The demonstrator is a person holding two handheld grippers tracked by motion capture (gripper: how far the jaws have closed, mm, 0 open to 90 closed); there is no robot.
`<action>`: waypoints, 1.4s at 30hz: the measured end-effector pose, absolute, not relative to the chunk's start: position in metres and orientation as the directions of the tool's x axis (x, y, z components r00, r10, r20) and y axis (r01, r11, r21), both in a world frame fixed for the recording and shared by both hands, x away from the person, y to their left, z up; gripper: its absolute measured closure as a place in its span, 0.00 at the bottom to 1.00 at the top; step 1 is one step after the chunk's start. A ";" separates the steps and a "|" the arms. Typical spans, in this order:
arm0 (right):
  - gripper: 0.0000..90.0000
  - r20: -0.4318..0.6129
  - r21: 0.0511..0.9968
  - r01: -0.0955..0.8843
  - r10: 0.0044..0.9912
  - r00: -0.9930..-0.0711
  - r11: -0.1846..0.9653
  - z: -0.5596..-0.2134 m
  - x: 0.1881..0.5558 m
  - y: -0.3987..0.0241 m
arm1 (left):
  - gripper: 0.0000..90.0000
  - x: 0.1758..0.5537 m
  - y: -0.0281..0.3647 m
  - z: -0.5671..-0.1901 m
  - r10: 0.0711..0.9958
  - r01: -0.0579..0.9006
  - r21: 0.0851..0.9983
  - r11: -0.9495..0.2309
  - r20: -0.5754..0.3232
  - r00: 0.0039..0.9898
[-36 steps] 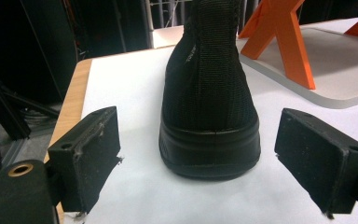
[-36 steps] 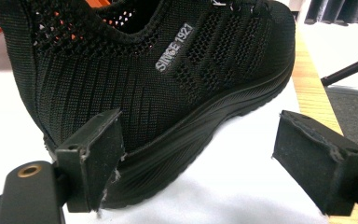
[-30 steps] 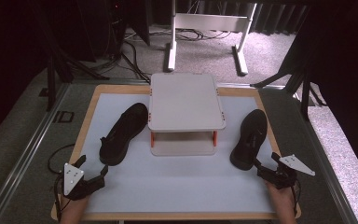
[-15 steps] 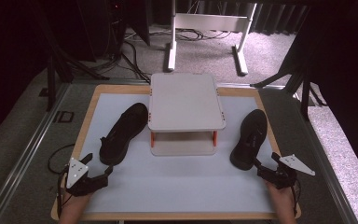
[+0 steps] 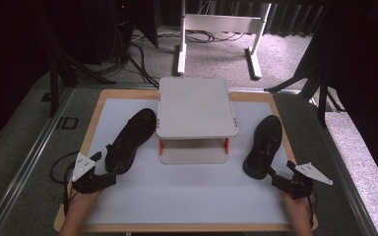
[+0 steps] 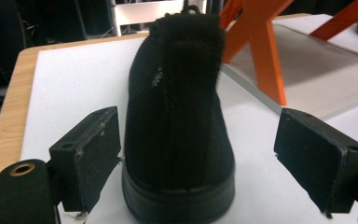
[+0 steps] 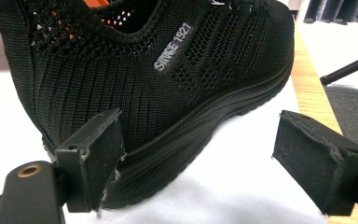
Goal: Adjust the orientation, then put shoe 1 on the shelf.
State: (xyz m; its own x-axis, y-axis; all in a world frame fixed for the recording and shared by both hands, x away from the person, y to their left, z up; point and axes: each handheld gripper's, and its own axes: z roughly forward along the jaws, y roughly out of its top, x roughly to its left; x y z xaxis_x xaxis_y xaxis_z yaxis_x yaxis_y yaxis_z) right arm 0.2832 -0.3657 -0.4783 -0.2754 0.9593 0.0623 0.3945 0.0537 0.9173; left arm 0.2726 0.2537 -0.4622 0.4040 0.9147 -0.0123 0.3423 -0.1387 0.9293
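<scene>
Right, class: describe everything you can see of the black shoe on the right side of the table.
The right shoe is a black knit trainer with open mesh panels, a thick black rubber-looking sole and a small grey tag reading SINCE 1927. It lies sole-down on the white table, right of the white shelf, apart from it, heel toward the person. The right gripper sits open at its heel; in the right gripper view the heel is near one jaw, contact unclear.

A: Both shoes [image 7: 168, 70] look like black knit mesh, matt, with a smooth rubbery sole.
B: The tabletop [image 5: 187, 191] is matt white, edged in pale wood; floor carpet [image 5: 216, 54] looks rough.
</scene>
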 end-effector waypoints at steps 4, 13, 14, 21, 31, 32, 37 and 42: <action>0.17 0.062 0.917 0.395 0.959 -0.275 0.054 -0.478 0.283 -0.366 | 0.16 0.283 0.250 -0.461 0.918 0.354 0.922 -0.157 0.004 0.396; 0.17 0.065 0.917 0.395 0.959 -0.276 0.052 -0.478 0.283 -0.366 | 0.38 0.298 0.248 -0.467 0.921 0.383 0.915 -0.129 -0.032 0.388; 0.17 0.064 0.917 0.395 0.959 -0.276 0.052 -0.478 0.283 -0.366 | 0.43 0.299 0.248 -0.468 0.924 0.378 0.917 -0.129 -0.027 0.380; 0.17 0.064 0.917 0.396 0.959 -0.276 0.052 -0.478 0.283 -0.366 | 0.68 0.301 0.243 -0.473 0.933 0.371 0.924 -0.097 -0.046 0.358; 0.17 0.065 0.917 0.396 0.959 -0.277 0.052 -0.478 0.283 -0.366 | 0.88 0.299 0.240 -0.479 0.942 0.351 0.935 -0.046 -0.076 0.327; 0.17 0.066 0.917 0.397 0.959 -0.276 0.051 -0.478 0.283 -0.366 | 0.88 0.298 0.238 -0.478 0.943 0.337 0.940 -0.049 -0.067 0.325; 0.17 0.064 0.917 0.395 0.959 -0.276 0.053 -0.478 0.283 -0.366 | 0.90 0.291 0.234 -0.465 0.949 0.274 0.961 -0.031 -0.058 0.310; 0.17 0.062 0.917 0.394 0.959 -0.276 0.054 -0.478 0.283 -0.366 | 0.91 0.282 0.236 -0.460 0.950 0.252 0.967 -0.025 -0.055 0.306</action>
State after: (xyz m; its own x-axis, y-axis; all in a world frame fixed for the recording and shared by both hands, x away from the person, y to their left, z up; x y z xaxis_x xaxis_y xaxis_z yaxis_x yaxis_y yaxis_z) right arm 0.2831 -0.3657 -0.4783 -0.2756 0.9593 0.0619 0.3942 0.0540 0.9174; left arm 0.2817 0.2363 -0.4597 0.3059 0.9504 -0.0553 0.2520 -0.0248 0.9674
